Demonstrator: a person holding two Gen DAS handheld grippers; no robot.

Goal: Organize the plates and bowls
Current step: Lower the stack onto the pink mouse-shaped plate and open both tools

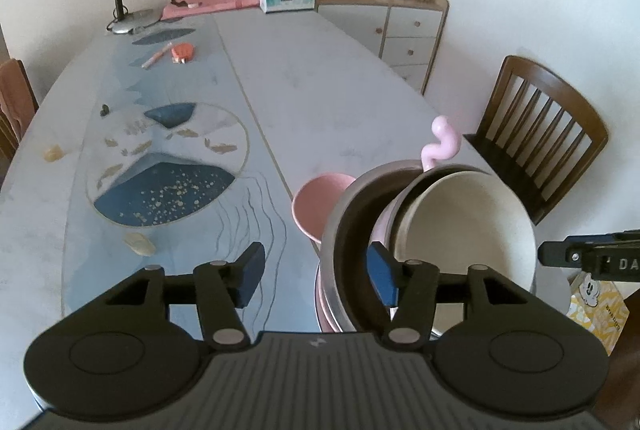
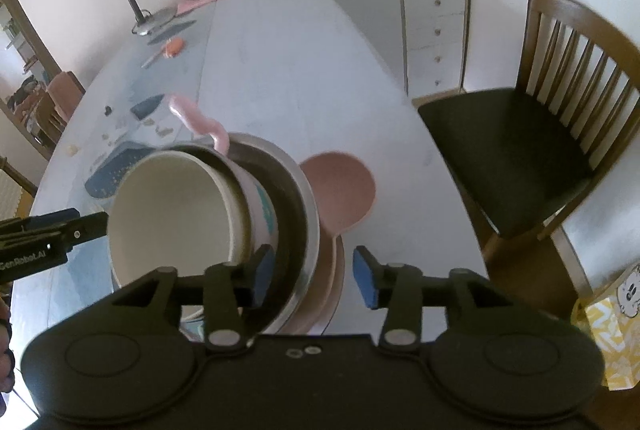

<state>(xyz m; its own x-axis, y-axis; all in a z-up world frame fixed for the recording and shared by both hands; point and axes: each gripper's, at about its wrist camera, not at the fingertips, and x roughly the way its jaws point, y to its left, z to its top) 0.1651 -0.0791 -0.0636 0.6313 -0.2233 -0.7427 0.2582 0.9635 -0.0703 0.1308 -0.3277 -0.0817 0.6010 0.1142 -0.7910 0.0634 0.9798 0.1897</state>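
Left gripper [image 1: 318, 276] and right gripper [image 2: 311, 276], jaws parted, straddle opposite rims of the steel bowl [image 1: 340, 230] without pressing. The nested stack (hard, glazed, likely slippery and breakable) sits near the table [image 1: 320, 78] edge; pink bowl [image 1: 312, 202] behind. Grip rims.

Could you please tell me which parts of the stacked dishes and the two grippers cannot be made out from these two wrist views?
- Bottom of the stack: left wrist view, hidden behind the left gripper; how many plates lie under the metal bowl is unclear.
- Right gripper: in the left view only its tip shows, cut off by the right edge.
- Pink bowl: partly hidden by the stack in both views.
- Cup print: right view, blurred.
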